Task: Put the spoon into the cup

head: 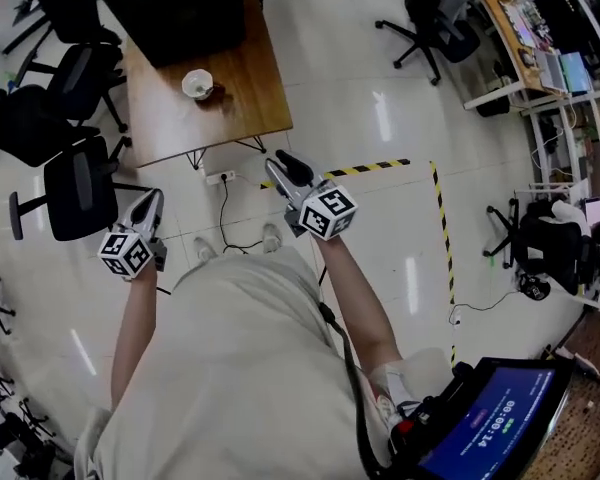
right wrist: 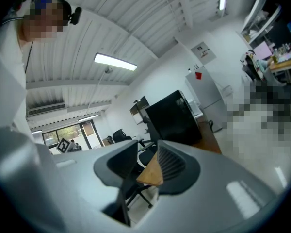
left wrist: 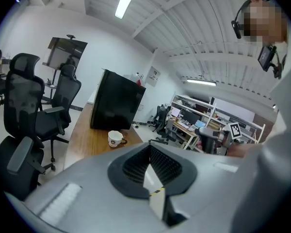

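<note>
The left tongs and the right tongs hang open and empty, so step closer to the worktop ahead of them and look for the spoon near the cup.

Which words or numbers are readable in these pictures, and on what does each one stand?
"00:00:14": a tilted timer on the blue screen.
Cup logo: too small to read.
Wall notice: too blurred to read.
</note>
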`<state>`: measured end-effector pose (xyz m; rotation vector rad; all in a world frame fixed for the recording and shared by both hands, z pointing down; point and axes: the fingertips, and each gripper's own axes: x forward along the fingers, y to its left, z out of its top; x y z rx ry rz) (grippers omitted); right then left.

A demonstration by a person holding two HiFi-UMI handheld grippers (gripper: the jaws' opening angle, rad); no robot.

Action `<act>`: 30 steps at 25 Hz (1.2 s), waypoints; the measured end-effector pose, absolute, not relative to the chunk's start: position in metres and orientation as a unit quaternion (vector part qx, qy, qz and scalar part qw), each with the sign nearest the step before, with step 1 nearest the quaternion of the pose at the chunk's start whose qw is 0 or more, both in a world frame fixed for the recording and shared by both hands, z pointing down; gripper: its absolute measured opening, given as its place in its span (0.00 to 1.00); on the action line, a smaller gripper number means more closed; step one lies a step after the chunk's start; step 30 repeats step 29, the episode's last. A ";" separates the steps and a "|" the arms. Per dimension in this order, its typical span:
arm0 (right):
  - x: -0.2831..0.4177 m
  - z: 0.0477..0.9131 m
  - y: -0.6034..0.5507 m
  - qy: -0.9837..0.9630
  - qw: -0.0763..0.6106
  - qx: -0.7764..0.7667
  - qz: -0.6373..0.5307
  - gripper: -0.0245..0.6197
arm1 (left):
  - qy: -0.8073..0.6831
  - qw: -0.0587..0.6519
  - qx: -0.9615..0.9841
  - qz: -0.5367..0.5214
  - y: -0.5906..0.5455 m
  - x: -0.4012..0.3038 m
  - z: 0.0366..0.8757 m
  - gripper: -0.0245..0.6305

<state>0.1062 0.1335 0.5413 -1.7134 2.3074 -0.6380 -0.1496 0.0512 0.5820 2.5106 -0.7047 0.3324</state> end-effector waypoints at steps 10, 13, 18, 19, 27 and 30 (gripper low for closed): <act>0.067 0.556 0.119 0.764 0.026 -0.614 -0.196 0.04 | -0.259 0.274 0.919 0.114 0.021 -0.192 0.587 0.04; 0.067 0.557 0.117 0.763 0.017 -0.615 -0.197 0.04 | -0.263 0.279 0.916 0.118 0.022 -0.196 0.591 0.04; 0.067 0.550 0.115 0.758 0.013 -0.624 -0.191 0.04 | -0.252 0.283 0.917 0.126 0.020 -0.193 0.597 0.04; 0.064 0.550 0.112 0.759 0.012 -0.623 -0.190 0.04 | -0.251 0.284 0.917 0.125 0.018 -0.194 0.596 0.04; 0.046 0.551 0.097 0.771 -0.001 -0.608 -0.188 0.04 | -0.251 0.291 0.916 0.118 0.014 -0.196 0.595 0.04; 0.045 0.552 0.097 0.771 -0.002 -0.608 -0.190 0.04 | -0.248 0.293 0.916 0.118 0.015 -0.195 0.597 0.04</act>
